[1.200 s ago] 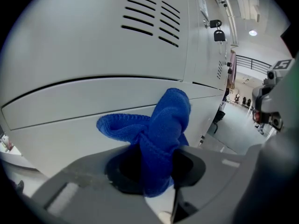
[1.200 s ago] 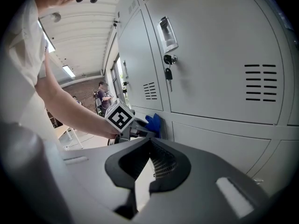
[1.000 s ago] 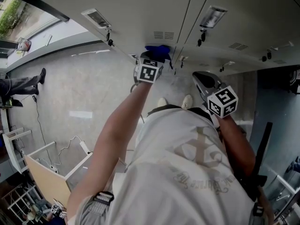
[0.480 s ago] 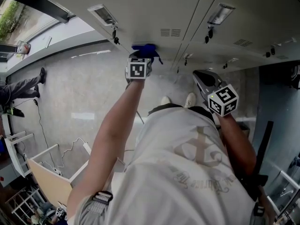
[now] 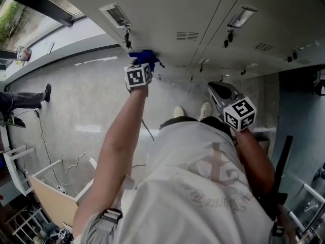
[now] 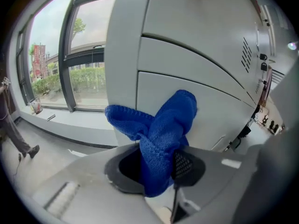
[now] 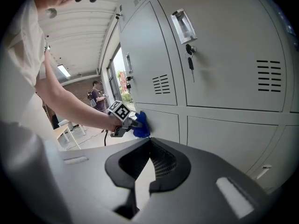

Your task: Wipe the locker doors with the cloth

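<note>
A blue knitted cloth (image 6: 161, 134) is clamped in my left gripper (image 6: 161, 167), and its bunched end presses against a grey locker door (image 6: 187, 45). From the head view the left gripper (image 5: 142, 65) is held out at arm's length, with the cloth (image 5: 144, 57) on the locker door (image 5: 167, 9) just below a handle with a key. My right gripper (image 5: 221, 90) hangs back near my body, shut with nothing in it. In the right gripper view its jaws (image 7: 148, 164) meet, and beyond them the left gripper (image 7: 128, 123) holds the cloth (image 7: 141, 125) on the lower door.
Keys hang from the locks (image 7: 190, 59) of the locker doors (image 7: 219, 55). A person (image 7: 98, 97) stands far down the room, and someone's legs (image 5: 23, 92) show at the left. A wooden table (image 5: 51, 192) and a cable lie on the floor behind. A large window (image 6: 56, 73) adjoins the lockers.
My left gripper has slid the cloth leftward along the locker door, towards the handle with the key. The right gripper has stayed almost still.
</note>
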